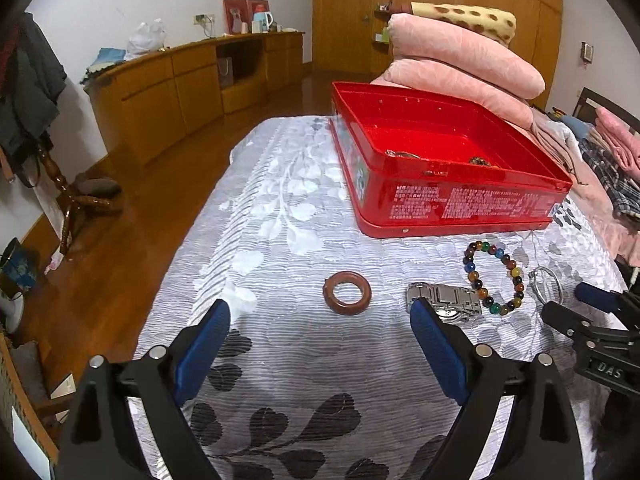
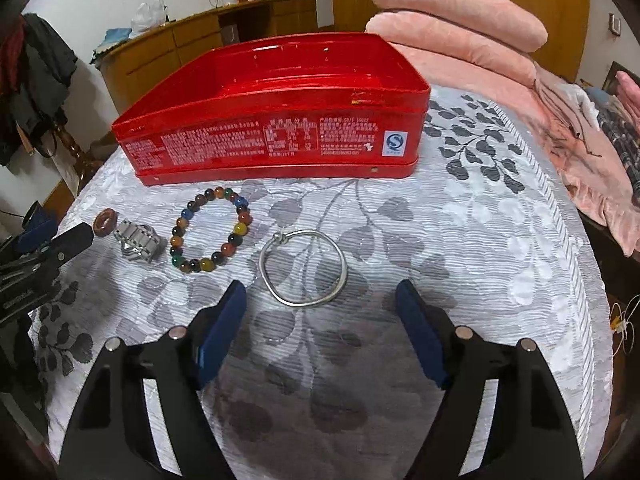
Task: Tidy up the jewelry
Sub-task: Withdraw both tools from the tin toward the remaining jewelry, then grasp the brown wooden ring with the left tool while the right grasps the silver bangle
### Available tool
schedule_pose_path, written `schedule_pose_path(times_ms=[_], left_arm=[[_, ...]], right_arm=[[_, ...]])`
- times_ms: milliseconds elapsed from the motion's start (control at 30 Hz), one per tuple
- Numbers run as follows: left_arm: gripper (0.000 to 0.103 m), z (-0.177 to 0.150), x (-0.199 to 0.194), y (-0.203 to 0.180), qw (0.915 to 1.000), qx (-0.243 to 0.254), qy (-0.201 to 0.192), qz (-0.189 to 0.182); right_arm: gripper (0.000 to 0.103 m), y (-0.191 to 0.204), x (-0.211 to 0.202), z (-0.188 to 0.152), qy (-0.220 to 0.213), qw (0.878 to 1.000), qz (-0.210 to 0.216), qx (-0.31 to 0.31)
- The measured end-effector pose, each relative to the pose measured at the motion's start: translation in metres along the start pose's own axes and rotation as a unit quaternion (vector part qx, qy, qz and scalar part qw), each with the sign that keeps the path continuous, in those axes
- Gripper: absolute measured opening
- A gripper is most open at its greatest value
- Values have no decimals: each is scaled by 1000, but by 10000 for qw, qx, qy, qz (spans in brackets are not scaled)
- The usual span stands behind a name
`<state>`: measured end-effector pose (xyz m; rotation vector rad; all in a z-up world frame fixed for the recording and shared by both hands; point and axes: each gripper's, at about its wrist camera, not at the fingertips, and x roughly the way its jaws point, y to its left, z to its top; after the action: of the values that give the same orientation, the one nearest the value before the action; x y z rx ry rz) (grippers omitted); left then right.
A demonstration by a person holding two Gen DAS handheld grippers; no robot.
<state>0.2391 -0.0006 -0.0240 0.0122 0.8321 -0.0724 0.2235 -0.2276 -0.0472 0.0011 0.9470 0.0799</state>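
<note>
An open red tin (image 1: 460,204) (image 2: 260,140) sits on the patterned bedspread (image 1: 280,208), with a few jewelry pieces (image 1: 402,155) inside. In a row in front of it lie a brown ring (image 1: 347,310) (image 2: 100,229), a steel watch (image 1: 444,300) (image 2: 138,242), a multicoloured bead bracelet (image 1: 469,268) (image 2: 239,227) and a silver bangle (image 1: 554,280) (image 2: 298,305). My left gripper (image 1: 320,307) (image 2: 60,222) is open just short of the brown ring, holding nothing. My right gripper (image 2: 321,287) (image 1: 562,299) is open right at the near edge of the bangle, not touching it.
Folded pink blankets (image 1: 460,56) (image 2: 452,12) are stacked behind the tin. More bedding (image 2: 580,152) lies to the right. The bed's edge drops to a wooden floor (image 1: 132,248) on the left, where a low wooden cabinet (image 1: 180,88) and a coat stand (image 1: 32,92) are.
</note>
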Motion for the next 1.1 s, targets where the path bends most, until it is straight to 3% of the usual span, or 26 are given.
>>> schedule_pose_path(times_ms=[300,467,867,1100], left_arm=[[90,2,9,1,9998,-35,146,-110],[90,3,13,-1,9997,-22,195,-170],[88,4,27,-4,9984,73,468,-324],[78,9,28,1,9986,76,428,-298]], right_arm=[[70,8,11,10,87,9997,-123,-202],[47,9,10,10,33,9997,-93,-229],[46,0,8,11,-38,10000,46,-67],[47,-2,8,10,-49,9999,108,-38]])
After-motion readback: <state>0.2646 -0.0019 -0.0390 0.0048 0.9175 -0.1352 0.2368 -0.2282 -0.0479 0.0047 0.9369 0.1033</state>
